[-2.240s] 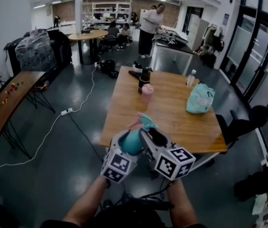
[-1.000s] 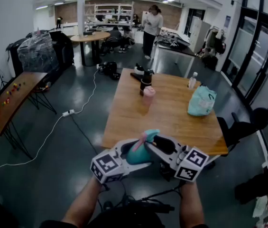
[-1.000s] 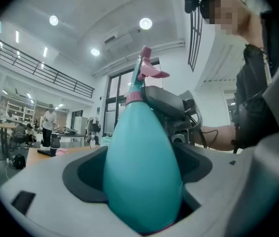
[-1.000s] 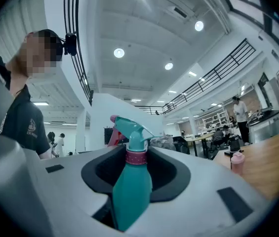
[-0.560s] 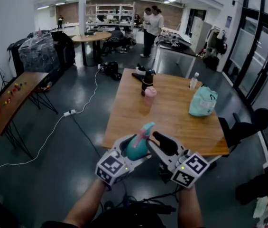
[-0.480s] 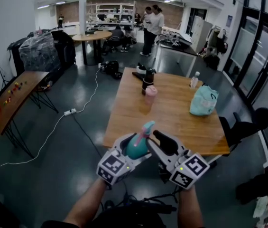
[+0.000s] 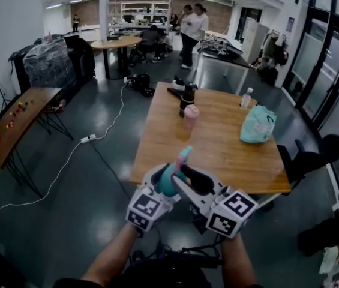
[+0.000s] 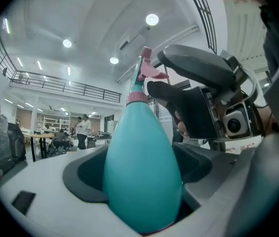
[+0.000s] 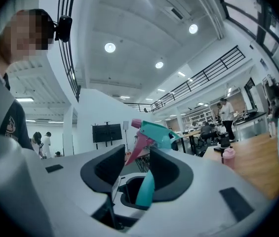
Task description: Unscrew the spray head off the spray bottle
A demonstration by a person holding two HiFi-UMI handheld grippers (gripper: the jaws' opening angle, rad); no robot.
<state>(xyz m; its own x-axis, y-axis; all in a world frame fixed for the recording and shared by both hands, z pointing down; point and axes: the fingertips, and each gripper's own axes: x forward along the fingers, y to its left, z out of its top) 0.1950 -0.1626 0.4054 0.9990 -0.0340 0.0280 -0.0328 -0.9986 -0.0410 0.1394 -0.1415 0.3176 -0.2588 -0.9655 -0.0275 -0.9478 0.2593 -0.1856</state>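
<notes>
A teal spray bottle [image 7: 165,185] with a pink collar [image 8: 137,98] stands up out of my left gripper [image 7: 162,183], which is shut on its wide body [image 8: 140,162]. Its teal spray head [image 9: 158,130] carries a pink trigger [image 9: 138,144]. My right gripper [image 7: 182,176] reaches in from the right, and its black fingers [image 9: 105,169] stand wide on both sides of the neck and trigger. The jaws are open and I see no pad pressing on the head. In the left gripper view the right gripper [image 8: 203,102] sits just beside the spray head [image 8: 146,68].
Both grippers hover in front of the near edge of a wooden table [image 7: 217,146]. On it are a pink bottle [image 7: 191,115], a black flask [image 7: 186,95], a teal bag [image 7: 257,125] and a water bottle [image 7: 245,98]. People [image 7: 194,24] stand far back. A black chair [image 7: 313,155] is at right.
The right gripper, which stood apart to the right of the bottle half a second ago, has swung in so that its jaws flank the spray head. The left gripper keeps its hold.
</notes>
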